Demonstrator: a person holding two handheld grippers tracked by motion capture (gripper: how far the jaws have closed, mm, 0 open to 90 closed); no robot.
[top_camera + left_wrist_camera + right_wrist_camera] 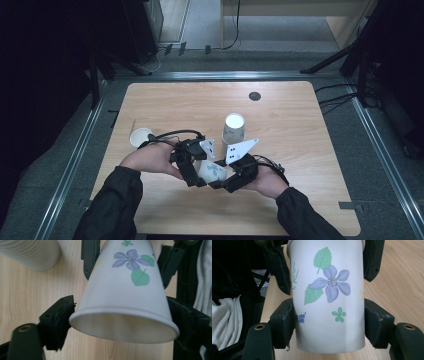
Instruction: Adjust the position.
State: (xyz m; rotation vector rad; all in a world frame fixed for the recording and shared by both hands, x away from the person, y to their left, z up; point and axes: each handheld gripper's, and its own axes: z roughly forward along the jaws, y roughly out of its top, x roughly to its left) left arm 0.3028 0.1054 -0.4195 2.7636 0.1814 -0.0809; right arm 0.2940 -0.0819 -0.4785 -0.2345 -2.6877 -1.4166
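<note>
**Holding a flowered paper cup between two grippers above the worktop**

Working room: the worktop [300,150] carries few things. An upturned paper cup [233,129] stands just beyond the grippers near the middle, a second small cup [140,136] lies at the left edge, and a dark round grommet [255,96] sits toward the far edge. The right half and the near strip of the worktop are bare. The grippers sit well inside all four edges.

Hand pose: both forearms enter from the near side in dark sleeves and converge at the centre. The left gripper [192,170] and the right gripper [227,177] face each other, fingers pointing inward.

Finger state: the right gripper's fingers [284,322] are clamped on the cup wall near its base. The left gripper's fingers [58,315] stand apart beside the rim, one on each side, not pressing.

Task item: the flowered cup [211,171] is white, printed with a purple flower and green leaves. It lies tilted between the two grippers, off the worktop.
</note>
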